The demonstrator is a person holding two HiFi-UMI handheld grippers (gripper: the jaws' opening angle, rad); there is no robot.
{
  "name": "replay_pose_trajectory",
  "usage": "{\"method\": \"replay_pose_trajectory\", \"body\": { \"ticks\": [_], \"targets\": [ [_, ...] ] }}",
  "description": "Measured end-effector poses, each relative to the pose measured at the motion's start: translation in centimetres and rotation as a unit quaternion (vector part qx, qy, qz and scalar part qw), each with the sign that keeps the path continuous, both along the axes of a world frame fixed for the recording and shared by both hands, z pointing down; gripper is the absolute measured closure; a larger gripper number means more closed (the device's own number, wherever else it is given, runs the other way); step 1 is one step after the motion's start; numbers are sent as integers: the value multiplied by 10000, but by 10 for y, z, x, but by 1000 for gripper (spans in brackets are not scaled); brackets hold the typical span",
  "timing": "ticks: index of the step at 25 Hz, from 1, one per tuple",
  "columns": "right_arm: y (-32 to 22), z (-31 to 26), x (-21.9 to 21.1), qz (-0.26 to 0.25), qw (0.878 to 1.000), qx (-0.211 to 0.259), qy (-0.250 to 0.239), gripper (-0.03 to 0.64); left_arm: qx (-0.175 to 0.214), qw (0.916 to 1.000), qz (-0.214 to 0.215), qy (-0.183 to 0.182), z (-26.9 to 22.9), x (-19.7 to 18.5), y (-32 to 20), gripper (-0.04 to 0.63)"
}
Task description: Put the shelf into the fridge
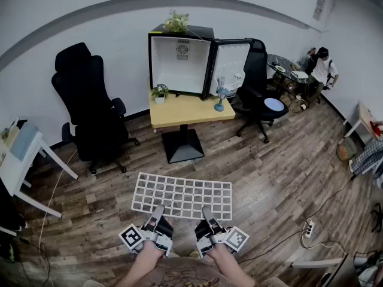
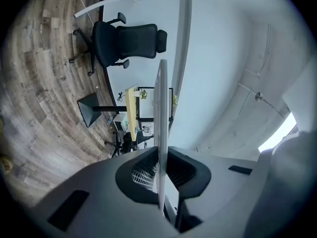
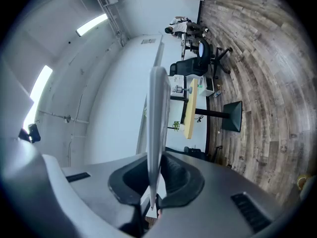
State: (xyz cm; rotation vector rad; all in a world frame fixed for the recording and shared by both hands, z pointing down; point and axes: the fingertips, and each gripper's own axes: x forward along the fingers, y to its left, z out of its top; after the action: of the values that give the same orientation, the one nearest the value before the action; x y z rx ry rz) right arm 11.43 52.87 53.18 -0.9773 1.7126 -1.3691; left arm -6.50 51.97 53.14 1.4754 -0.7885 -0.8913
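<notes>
A white wire-grid shelf (image 1: 182,196) is held flat above the wood floor, in front of me. My left gripper (image 1: 158,213) is shut on its near edge at the left, my right gripper (image 1: 207,214) on the same edge at the right. In both gripper views the shelf (image 2: 161,113) (image 3: 156,118) shows edge-on as a thin white strip pinched between the jaws. The small black fridge (image 1: 180,58) stands on a yellow table (image 1: 188,109) by the far wall. Its door (image 1: 230,67) hangs open to the right, and its white inside looks bare.
A black office chair (image 1: 90,109) stands left of the table, another (image 1: 258,85) right of it. A small potted plant (image 1: 159,92) and a blue object (image 1: 219,104) sit on the table. A white desk (image 1: 21,160) is at far left. A person (image 1: 322,67) sits at far right.
</notes>
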Motion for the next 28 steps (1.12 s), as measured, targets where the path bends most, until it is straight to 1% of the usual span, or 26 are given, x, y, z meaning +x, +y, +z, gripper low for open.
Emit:
{"method": "replay_pose_trajectory", "body": {
  "ticks": [10,13,21,28],
  "targets": [
    [0,-5,-9,-11,9999,108,112,598,3,10000,56,-23,0,-10,1,544],
    [0,-5,-12,19,9999,81,58,597,-17,9999,95,-45,2,-12,1,544],
    [-4,3,-25,104,9999,51,111,598,9,9995,288,-90,10,-25,-3,545],
    [-12,12,-36,190,9998,-68,-18,598,-29,9993,363,-75,16,-34,-13,544]
  ]
}}
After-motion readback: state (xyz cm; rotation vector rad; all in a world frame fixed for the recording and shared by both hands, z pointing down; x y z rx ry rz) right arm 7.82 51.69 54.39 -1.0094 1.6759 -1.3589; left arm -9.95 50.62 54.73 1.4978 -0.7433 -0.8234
